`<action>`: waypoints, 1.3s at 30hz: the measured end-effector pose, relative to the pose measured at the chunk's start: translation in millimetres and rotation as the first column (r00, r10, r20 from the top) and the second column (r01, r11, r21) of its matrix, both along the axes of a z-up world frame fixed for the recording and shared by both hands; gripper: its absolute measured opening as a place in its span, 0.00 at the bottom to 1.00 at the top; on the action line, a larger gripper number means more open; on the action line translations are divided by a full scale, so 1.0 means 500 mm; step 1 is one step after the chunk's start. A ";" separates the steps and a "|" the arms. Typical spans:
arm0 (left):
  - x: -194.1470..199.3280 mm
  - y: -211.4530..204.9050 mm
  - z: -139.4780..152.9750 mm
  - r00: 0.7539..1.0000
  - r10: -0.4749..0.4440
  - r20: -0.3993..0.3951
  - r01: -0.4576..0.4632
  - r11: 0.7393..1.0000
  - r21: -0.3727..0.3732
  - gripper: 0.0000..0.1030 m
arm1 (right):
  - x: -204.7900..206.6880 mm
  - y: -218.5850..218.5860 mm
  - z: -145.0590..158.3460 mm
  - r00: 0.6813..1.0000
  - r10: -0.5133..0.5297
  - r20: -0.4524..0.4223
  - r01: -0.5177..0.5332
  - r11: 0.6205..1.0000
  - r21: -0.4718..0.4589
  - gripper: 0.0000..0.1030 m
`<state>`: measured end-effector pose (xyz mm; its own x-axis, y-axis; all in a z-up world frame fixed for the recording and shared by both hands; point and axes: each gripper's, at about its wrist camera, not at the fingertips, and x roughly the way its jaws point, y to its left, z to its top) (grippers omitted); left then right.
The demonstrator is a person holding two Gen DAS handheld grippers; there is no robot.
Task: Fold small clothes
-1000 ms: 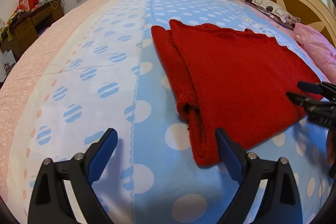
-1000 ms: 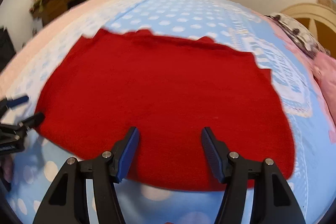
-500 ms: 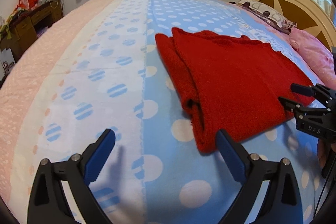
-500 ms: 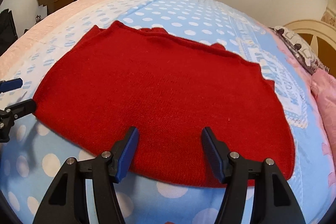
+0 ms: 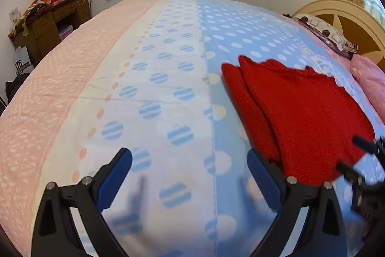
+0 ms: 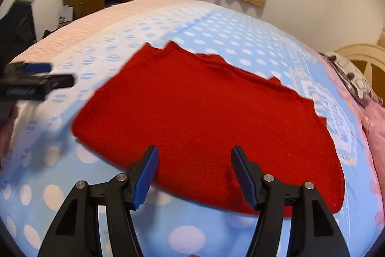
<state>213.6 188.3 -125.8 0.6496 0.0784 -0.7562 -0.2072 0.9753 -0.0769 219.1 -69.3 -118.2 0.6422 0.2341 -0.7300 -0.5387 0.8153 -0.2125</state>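
A folded red knit garment (image 6: 204, 117) lies flat on the bed; in the left wrist view it (image 5: 300, 117) lies to the right. My left gripper (image 5: 190, 175) is open and empty above the bedspread, left of the garment's near corner. It also shows at the left edge of the right wrist view (image 6: 48, 75). My right gripper (image 6: 195, 172) is open and empty, over the garment's near edge. It shows at the right edge of the left wrist view (image 5: 353, 153).
The bedspread (image 5: 156, 100) is pink, white and blue with dots. A wooden desk (image 5: 48, 28) with clutter stands at the far left. A cream headboard (image 5: 349, 21), a patterned pillow (image 5: 322, 30) and a pink pillow (image 5: 370, 86) are at the right.
Both grippers have pulled back and up from the garment. The left gripper has swung left, so the garment sits further right in its view. Both stay open.
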 end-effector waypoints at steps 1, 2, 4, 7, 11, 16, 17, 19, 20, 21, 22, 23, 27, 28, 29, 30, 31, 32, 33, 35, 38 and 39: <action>0.007 0.003 0.003 1.000 0.002 0.004 -0.002 1.000 0.001 0.96 | -0.006 0.007 0.001 1.000 0.011 0.006 -0.011 1.000 -0.002 0.62; 0.014 0.007 0.005 1.000 0.003 0.007 -0.003 1.000 0.000 0.96 | -0.011 0.015 0.000 1.000 0.025 0.009 -0.025 1.000 -0.007 0.62; 0.029 0.010 0.010 1.000 -0.003 0.011 0.003 1.000 -0.008 0.96 | -0.023 0.033 -0.001 0.998 0.054 0.014 -0.054 0.998 -0.018 0.62; 0.049 0.012 0.013 0.999 -0.035 0.021 0.036 0.998 -0.053 0.96 | -0.040 0.057 -0.003 0.996 0.092 0.014 -0.092 0.995 -0.030 0.62; 0.081 0.015 0.008 0.997 -0.073 0.037 0.078 0.981 -0.179 0.96 | -0.063 0.088 -0.006 0.989 0.139 0.042 -0.137 0.989 -0.054 0.62; 0.120 0.012 -0.008 0.996 -0.075 0.040 0.082 0.965 -0.248 0.96 | -0.094 0.131 -0.027 0.976 0.208 0.069 -0.197 0.972 -0.130 0.62; 0.125 0.011 -0.010 0.996 -0.078 0.041 0.086 0.963 -0.256 0.96 | -0.100 0.139 -0.032 0.973 0.218 0.075 -0.205 0.967 -0.149 0.62; 0.139 0.007 -0.014 0.996 -0.081 0.042 0.090 0.959 -0.269 0.96 | -0.111 0.155 -0.039 0.967 0.238 0.093 -0.217 0.957 -0.193 0.62; 0.146 0.005 -0.016 0.996 -0.084 0.042 0.092 0.958 -0.271 0.96 | -0.115 0.160 -0.041 0.964 0.245 0.102 -0.220 0.953 -0.210 0.62; 0.152 0.003 -0.018 0.995 -0.089 0.041 0.097 0.958 -0.271 0.96 | -0.118 0.166 -0.043 0.961 0.251 0.111 -0.222 0.949 -0.226 0.62; 0.160 -0.001 -0.021 0.995 -0.097 0.039 0.104 0.957 -0.272 0.96 | -0.123 0.172 -0.043 0.958 0.260 0.121 -0.227 0.945 -0.237 0.62; 0.167 -0.003 -0.024 0.994 -0.099 0.036 0.105 0.957 -0.269 0.96 | -0.126 0.177 -0.043 0.954 0.269 0.131 -0.232 0.941 -0.247 0.62; 0.191 -0.007 -0.031 0.994 -0.101 0.036 0.108 0.956 -0.273 0.96 | -0.134 0.195 -0.051 0.948 0.288 0.135 -0.243 0.930 -0.275 0.62; 0.198 -0.009 -0.033 0.994 -0.105 0.034 0.110 0.956 -0.271 0.96 | -0.133 0.200 -0.055 0.948 0.289 0.134 -0.242 0.928 -0.284 0.62; 0.203 -0.011 -0.034 0.994 -0.107 0.031 0.112 0.957 -0.269 0.96 | -0.132 0.203 -0.057 0.947 0.291 0.134 -0.243 0.925 -0.291 0.62; 0.209 -0.014 -0.035 0.993 -0.111 0.029 0.115 0.956 -0.270 0.96 | -0.132 0.208 -0.061 0.946 0.294 0.135 -0.244 0.922 -0.301 0.62; 0.215 -0.017 -0.037 0.993 -0.118 0.027 0.121 0.955 -0.271 0.96 | -0.132 0.209 -0.063 0.946 0.296 0.136 -0.243 0.920 -0.308 0.62; 0.220 -0.019 -0.038 0.992 -0.124 0.024 0.126 0.954 -0.271 0.96 | -0.131 0.212 -0.066 0.945 0.296 0.139 -0.240 0.917 -0.317 0.62; 0.224 -0.022 -0.040 0.991 -0.130 0.022 0.131 0.954 -0.269 0.96 | -0.131 0.213 -0.067 0.945 0.294 0.143 -0.236 0.916 -0.323 0.62; 0.238 -0.027 -0.046 0.990 -0.138 0.009 0.136 0.957 -0.254 0.95 | -0.126 0.215 -0.070 0.945 0.291 0.148 -0.230 0.916 -0.327 0.62; 0.257 -0.028 -0.060 0.989 -0.148 -0.017 0.139 0.958 -0.250 0.90 | -0.123 0.214 -0.074 0.947 0.281 0.155 -0.219 0.918 -0.330 0.62; 0.260 -0.026 -0.063 0.989 -0.147 -0.018 0.138 0.958 -0.251 0.89 | -0.122 0.215 -0.075 0.947 0.280 0.159 -0.216 0.918 -0.331 0.62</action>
<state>343.8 175.4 -157.1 0.6125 -0.2064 -0.7630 -0.0744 0.9460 -0.3156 158.2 38.1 -155.9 0.7317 0.1912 -0.6542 -0.6355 0.5386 -0.5533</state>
